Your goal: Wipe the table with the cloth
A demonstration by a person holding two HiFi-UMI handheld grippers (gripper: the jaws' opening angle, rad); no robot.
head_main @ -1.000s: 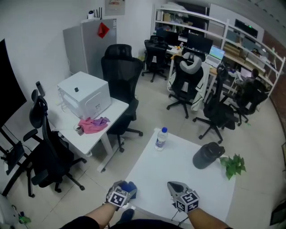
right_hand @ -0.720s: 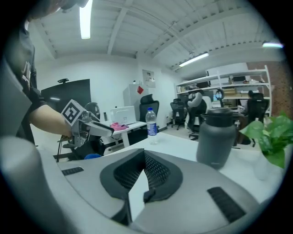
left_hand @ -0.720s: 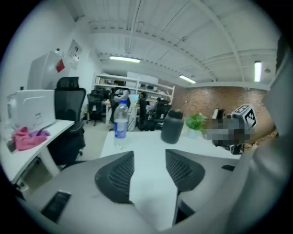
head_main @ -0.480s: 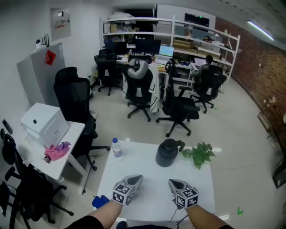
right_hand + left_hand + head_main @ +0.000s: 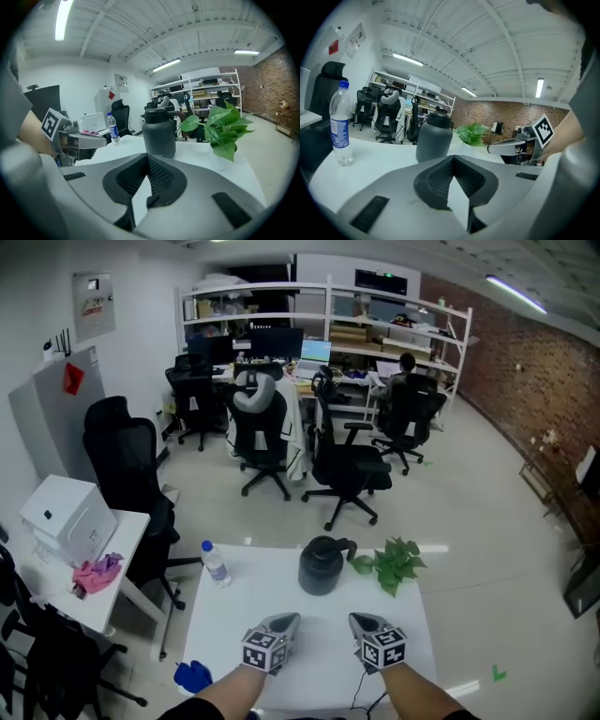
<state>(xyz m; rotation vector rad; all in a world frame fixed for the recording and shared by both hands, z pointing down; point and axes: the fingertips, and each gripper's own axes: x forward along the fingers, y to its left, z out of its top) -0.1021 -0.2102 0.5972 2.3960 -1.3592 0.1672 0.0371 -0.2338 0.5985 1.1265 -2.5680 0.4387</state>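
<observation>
On the table [image 5: 314, 610] stand three items: one bottle [image 5: 215, 562], one jug [image 5: 322, 565], one plant [image 5: 392, 563]. Two grippers hover side by side over its near edge: the left gripper [image 5: 284, 620] has its jaws together and empty, and so does the right gripper [image 5: 360, 620]. One blue cloth [image 5: 192, 676] lies off the table, below its near left corner. One pink cloth [image 5: 97, 574] lies on the side desk [image 5: 129, 535].

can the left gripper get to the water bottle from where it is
Probably yes: only bare table lies between the left gripper and the water bottle, though its jaws are shut.
</observation>
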